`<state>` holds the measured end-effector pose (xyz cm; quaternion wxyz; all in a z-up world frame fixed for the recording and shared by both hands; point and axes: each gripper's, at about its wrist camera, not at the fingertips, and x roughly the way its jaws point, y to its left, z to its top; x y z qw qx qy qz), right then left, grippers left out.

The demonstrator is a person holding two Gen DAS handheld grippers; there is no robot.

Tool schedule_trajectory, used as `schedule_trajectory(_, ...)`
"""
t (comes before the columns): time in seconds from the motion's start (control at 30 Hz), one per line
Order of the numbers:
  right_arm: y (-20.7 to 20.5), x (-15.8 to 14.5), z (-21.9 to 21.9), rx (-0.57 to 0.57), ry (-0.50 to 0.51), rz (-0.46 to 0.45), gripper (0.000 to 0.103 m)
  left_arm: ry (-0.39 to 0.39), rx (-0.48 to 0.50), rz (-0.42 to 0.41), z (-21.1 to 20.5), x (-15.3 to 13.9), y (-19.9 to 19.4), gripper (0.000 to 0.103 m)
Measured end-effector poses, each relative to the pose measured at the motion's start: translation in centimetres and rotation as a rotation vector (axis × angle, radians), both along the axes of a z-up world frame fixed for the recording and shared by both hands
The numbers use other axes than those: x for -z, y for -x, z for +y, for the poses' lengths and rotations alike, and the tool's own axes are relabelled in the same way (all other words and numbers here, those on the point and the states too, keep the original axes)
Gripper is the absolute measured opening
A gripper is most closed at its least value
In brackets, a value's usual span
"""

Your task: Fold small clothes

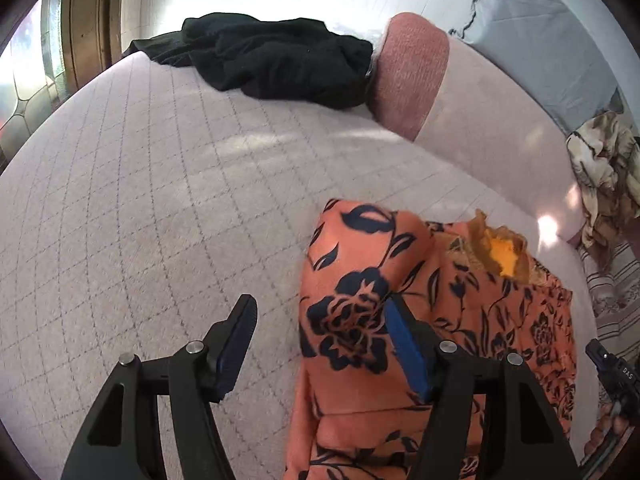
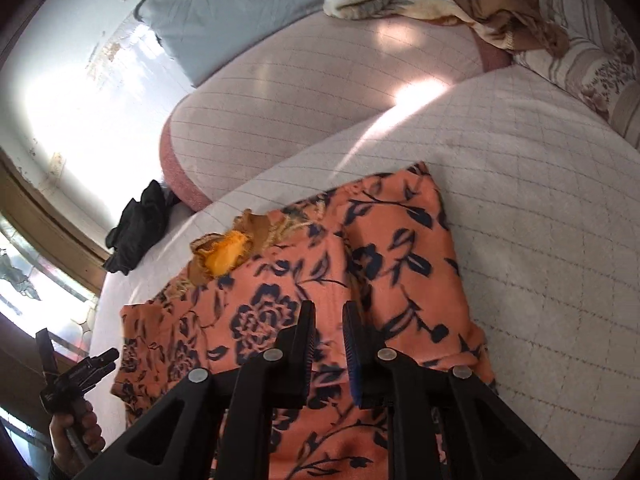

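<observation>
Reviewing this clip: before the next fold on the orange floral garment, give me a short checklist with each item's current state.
1. Left hand-held gripper open: ok, jaws wide apart.
2. Left hand-held gripper holding cloth: not ok; one finger only lies against the orange floral garment.
3. Right hand-held gripper gripping the garment: cannot tell; its narrow gap hovers over the cloth.
4. Garment flat on the bed: not ok; a fold stands raised in the left wrist view.
5. Black clothes out of the way: ok, far across the bed.

Garment (image 2: 320, 280) on bed (image 2: 540, 220), bolster (image 2: 300, 112) behind
</observation>
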<state>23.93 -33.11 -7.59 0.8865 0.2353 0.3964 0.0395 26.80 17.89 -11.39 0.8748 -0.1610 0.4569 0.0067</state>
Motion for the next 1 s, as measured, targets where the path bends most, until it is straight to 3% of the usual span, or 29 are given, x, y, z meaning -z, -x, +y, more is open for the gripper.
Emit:
schedule_trajectory(0.13, -3.6, 0.4, 3.2, -0.184, -0.119, -0.002, 0.017, -0.093, 0.016, 0.087, -0.6, 2.1, -3.7, 0.067)
schedule_trajectory(0.2, -5.7, 2.2, 3.5, -0.210, -0.188, 0.066, 0.017, -0.127, -0.011, 0.147, -0.3, 3.3, -5.5, 0.068)
schedule_trajectory(0.27, -7.5, 4.6, 2.9, -0.170, -0.137, 0.169, 0.017, -0.145, -0.055, 0.138, 0.4, 3.2, -6.3, 0.068)
schedule_trajectory(0.3, -7.8, 5.8, 2.2, -0.133, -0.127, 0.229, 0.014, -0.122, -0.064, 0.141, 0.8, 2.9, -6.4, 0.067)
schedule_trajectory(0.33, -7.6, 6.0, 1.4, -0.121, -0.189, 0.216, 0.015, -0.067, -0.063, 0.118, 1.2, 2.4, -6.1, 0.067)
schedule_trajectory(0.37, -7.1, 5.5, 1.0, -0.118, -0.188, 0.197, 0.015, -0.018, -0.052, 0.077, 1.6, 1.9, -5.6, 0.067)
schedule_trajectory(0.43, -6.5, 3.9, 1.0, -0.128, -0.094, 0.134, 0.020, -0.010, -0.028, 0.046, 1.8, 1.2, -4.7, 0.067)
schedule_trajectory(0.47, -6.3, 3.3, 0.7, -0.123, -0.071, 0.120, 0.030, -0.004, -0.016, 0.033, 1.8, 1.1, -4.2, 0.067)
schedule_trajectory(0.5, -6.4, 3.0, 0.4, -0.114, -0.056, 0.118, 0.043, 0.013, 0.000, 0.021, 1.7, 1.1, -3.7, 0.067)
schedule_trajectory(0.53, -6.7, 3.0, 0.2, -0.110, -0.034, 0.119, 0.063, 0.028, 0.013, 0.019, 1.4, 1.2, -3.1, 0.067)
schedule_trajectory(0.6, -7.5, 3.3, 0.4, -0.114, -0.008, 0.130, 0.066, 0.005, 0.045, 0.036, 0.5, 2.0, -3.0, 0.067)
schedule_trajectory(0.67, -8.7, 4.2, 1.1, -0.161, 0.008, 0.159, 0.066, -0.105, 0.063, 0.081, -0.8, 3.3, -3.3, 0.067)
schedule_trajectory(0.7, -9.2, 4.6, 1.5, -0.176, 0.058, 0.178, 0.064, -0.136, 0.068, 0.069, -1.2, 3.6, -3.3, 0.067)
schedule_trajectory(0.77, -9.9, 4.9, 2.0, -0.172, 0.112, 0.188, 0.050, -0.176, 0.069, 0.049, -1.9, 3.4, -3.1, 0.067)
schedule_trajectory(0.8, -10.1, 4.9, 2.0, -0.171, 0.120, 0.200, 0.022, -0.177, 0.071, 0.049, -2.0, 3.3, -3.0, 0.067)
schedule_trajectory(0.83, -10.3, 4.7, 2.1, -0.188, 0.115, 0.206, 0.009, -0.169, 0.072, 0.047, -1.9, 3.0, -2.8, 0.067)
schedule_trajectory(0.97, -8.9, 1.3, 3.0, -0.161, 0.258, 0.099, 0.009, -0.144, 0.047, -0.058, -0.8, 1.0, -0.2, 0.067)
schedule_trajectory(1.0, -8.7, 1.4, 3.1, -0.147, 0.298, 0.098, 0.009, -0.162, 0.050, -0.037, -0.8, 1.5, -0.3, 0.067)
